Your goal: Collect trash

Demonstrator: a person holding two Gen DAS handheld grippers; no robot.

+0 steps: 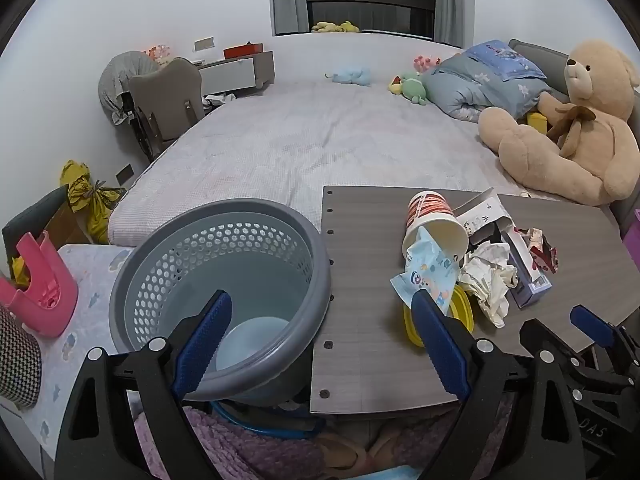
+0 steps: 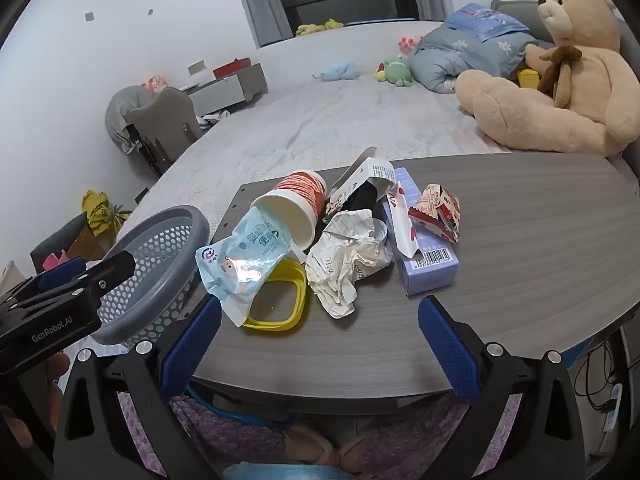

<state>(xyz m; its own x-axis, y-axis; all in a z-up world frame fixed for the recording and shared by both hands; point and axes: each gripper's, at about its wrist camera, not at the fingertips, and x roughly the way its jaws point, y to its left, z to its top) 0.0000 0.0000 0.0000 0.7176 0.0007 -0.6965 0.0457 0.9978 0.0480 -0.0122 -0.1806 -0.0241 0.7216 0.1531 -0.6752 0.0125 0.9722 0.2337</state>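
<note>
A pile of trash lies on the grey wooden board [image 2: 520, 272]: a tipped paper cup [image 2: 294, 208], a light blue wet-wipe packet [image 2: 236, 264], a yellow lid [image 2: 280, 304], crumpled paper [image 2: 344, 260], a purple box [image 2: 420, 256], a red wrapper [image 2: 436, 212] and a torn white carton [image 2: 372, 178]. A grey perforated basket [image 1: 224, 292] stands left of the board, empty inside. My left gripper [image 1: 320, 340] is open, spanning the basket rim and the board edge. My right gripper [image 2: 320, 344] is open and empty, just in front of the pile.
The bed [image 1: 304, 140] lies behind the board with a big teddy bear [image 2: 560, 80], a folded blue quilt [image 2: 460, 56] and small plush toys. A pink stool [image 1: 40, 284] is at the left. A chair [image 1: 168, 96] and desk stand by the wall.
</note>
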